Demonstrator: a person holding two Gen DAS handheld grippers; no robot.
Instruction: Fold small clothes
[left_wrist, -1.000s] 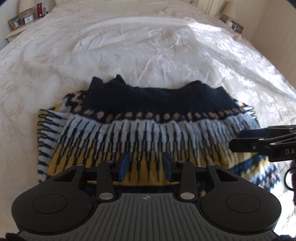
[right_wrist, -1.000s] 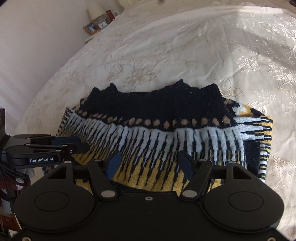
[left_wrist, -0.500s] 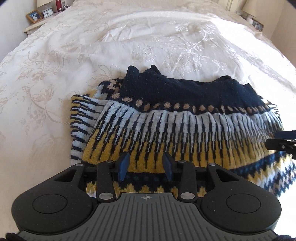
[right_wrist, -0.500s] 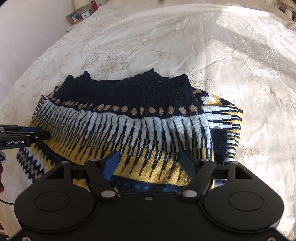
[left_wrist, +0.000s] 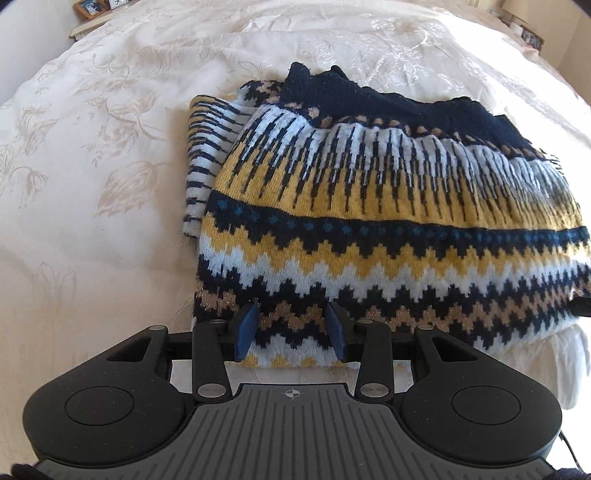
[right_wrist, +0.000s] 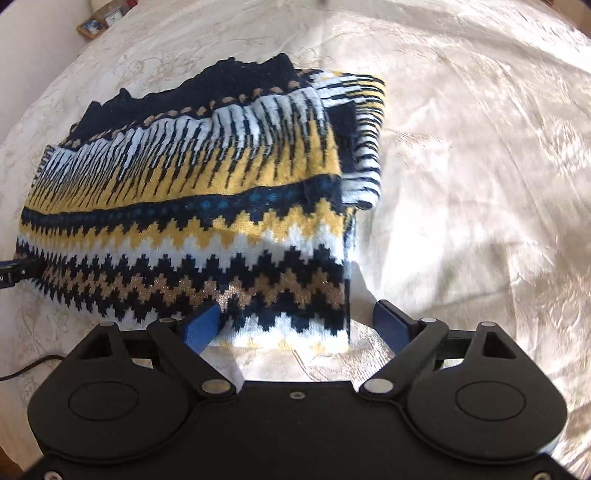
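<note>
Folded patterned sweater (left_wrist: 388, 221) lying near the bedspread's (left_wrist: 92, 184) front edge, left gripper (left_wrist: 291, 328) and right gripper (right_wrist: 299, 325) both spread wide at its hem, gripping nothing, sweater's underside hidden

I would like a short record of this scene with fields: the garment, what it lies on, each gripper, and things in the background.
garment: patterned knit sweater, folded, navy, yellow and white
surface: cream embroidered bedspread
left gripper: open, fingers over the sweater's near edge
right gripper: open wide, at the sweater's near right corner
background: framed photo on a bedside table
</note>
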